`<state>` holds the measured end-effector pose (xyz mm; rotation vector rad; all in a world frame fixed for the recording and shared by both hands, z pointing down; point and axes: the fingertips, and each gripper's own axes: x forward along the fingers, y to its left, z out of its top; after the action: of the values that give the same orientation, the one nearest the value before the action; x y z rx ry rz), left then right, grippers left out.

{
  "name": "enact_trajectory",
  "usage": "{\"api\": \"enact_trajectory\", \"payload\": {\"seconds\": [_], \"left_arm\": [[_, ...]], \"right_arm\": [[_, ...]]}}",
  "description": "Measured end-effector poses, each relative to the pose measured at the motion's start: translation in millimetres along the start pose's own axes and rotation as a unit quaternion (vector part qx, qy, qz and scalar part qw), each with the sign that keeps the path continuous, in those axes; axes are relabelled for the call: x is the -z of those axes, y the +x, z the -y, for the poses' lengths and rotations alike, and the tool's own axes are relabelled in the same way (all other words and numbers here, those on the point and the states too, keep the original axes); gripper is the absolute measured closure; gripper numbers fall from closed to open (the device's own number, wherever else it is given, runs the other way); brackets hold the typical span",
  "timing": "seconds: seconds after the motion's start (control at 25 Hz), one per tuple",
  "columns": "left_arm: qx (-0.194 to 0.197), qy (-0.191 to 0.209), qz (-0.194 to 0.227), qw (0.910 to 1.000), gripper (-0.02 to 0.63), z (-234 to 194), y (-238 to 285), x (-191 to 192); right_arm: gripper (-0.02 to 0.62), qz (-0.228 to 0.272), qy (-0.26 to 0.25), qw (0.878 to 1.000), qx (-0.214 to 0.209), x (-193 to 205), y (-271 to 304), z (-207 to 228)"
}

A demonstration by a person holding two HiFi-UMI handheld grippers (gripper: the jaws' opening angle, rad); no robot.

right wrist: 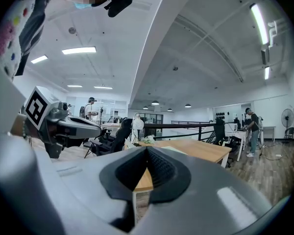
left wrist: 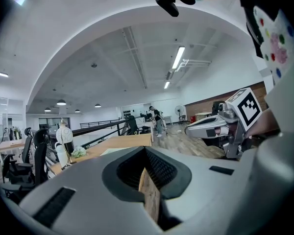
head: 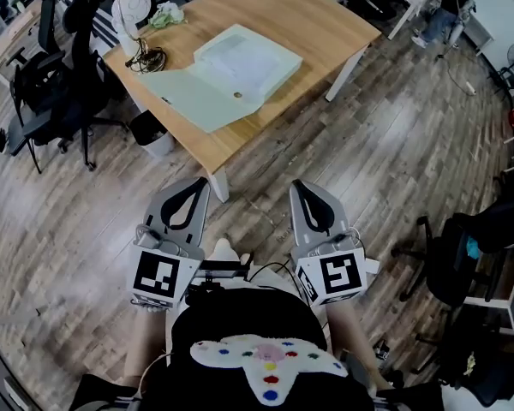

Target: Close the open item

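Fingers (head: 197, 200) of left gripper (head: 200, 183) and right gripper (head: 298, 185) sit closed and empty, open folder (head: 227, 71) well ahead.

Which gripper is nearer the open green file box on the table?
Left. The left gripper hangs short of the file box, by its open flap; the right gripper sits farther right.

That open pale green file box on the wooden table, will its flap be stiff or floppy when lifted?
The flap lies thin and flat on the table, so it probably bends if lifted by one corner. The file box looks shallow and light, so it may slide when pushed.
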<state>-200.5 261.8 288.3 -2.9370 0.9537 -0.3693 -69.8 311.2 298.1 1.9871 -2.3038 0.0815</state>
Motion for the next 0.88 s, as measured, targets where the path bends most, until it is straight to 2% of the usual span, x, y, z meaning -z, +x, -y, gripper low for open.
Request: {"api": "enact_trajectory", "payload": {"seconds": [0.36, 0.64, 0.88], "left_arm": [[-0.006, 0.004, 0.006, 1.0, 0.6, 0.9, 12.1, 2.7], [-0.008, -0.002, 0.004, 1.0, 0.6, -18.6, 38.7, 4.3], [-0.024, -0.015, -0.018, 0.9994, 0.6, -46.5, 65.5, 19.9]], "right_arm": [[0.588, 0.004, 0.003, 1.0, 0.018, 8.5, -7.5, 17.1], [0.588, 0.003, -0.004, 1.0, 0.024, 7.5, 15.0, 33.6], [0.588, 0.001, -0.01, 1.0, 0.015, 5.5, 48.3, 49.3]]}}
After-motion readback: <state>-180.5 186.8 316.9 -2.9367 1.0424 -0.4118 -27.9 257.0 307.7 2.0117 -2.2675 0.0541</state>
